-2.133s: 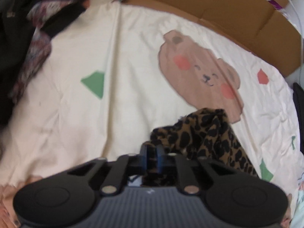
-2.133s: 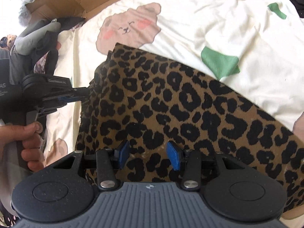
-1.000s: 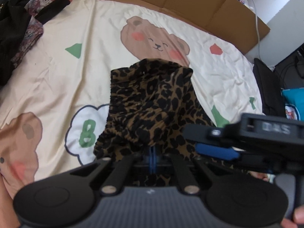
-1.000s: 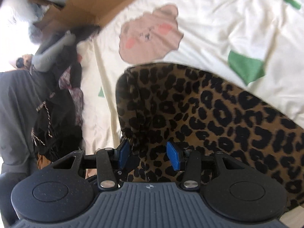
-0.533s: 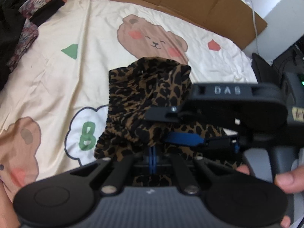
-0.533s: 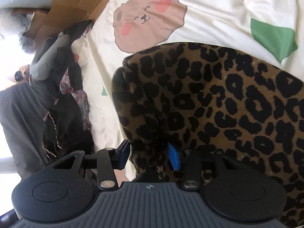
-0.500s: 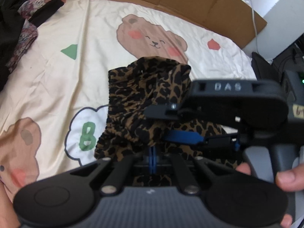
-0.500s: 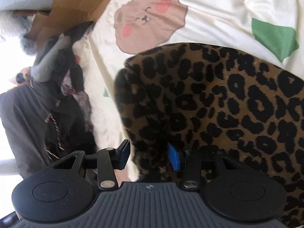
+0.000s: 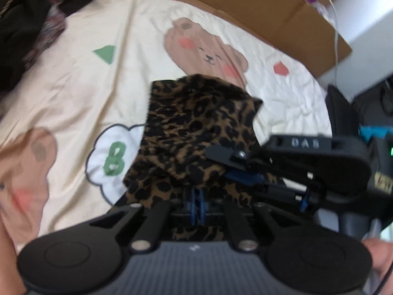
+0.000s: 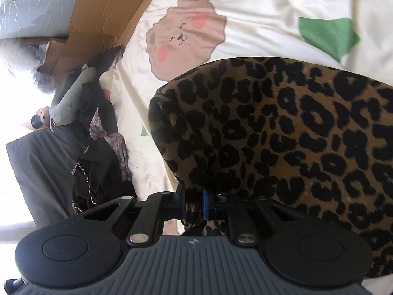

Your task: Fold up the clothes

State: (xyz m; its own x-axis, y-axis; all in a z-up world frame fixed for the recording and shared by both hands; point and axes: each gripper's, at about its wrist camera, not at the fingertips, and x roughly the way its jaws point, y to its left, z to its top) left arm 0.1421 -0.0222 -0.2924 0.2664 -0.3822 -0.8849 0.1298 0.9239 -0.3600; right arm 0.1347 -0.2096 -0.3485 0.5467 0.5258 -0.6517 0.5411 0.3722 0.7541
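Left tongs [image 9: 197, 205]: blue pads nearly together, opening slightly, with leopard cloth [image 9: 196, 127] pinched between them. The fabric bunches up just past the pads and hangs in folds above the sheet [image 9: 73, 93].

Right tongs [image 10: 194, 202]: jaws closing, pads pressed on a gathered edge of the same cloth, which spreads wide to the right of that view. In the left wrist view the right tongs [image 9: 235, 169] come in from the right side, meeting the cloth just beside the left tongs. A fingertip [image 9: 378, 253] shows at the lower right edge of that view.

Cloth: held by both tongs close together, rumpled, its lower part draped over the sheet.

Sheet: cream, wrinkled, printed with a brown bear [image 9: 208, 51], a cloud bearing a green "8" [image 9: 113, 157], green shapes and a red shape [image 9: 280, 68].

Further off: a pile of dark clothes [image 9: 22, 24] at the sheet's far left, including a grey sleeve [image 10: 71, 95] seen from the right wrist. Cardboard [image 9: 245, 2] lies along the far edge of the sheet.
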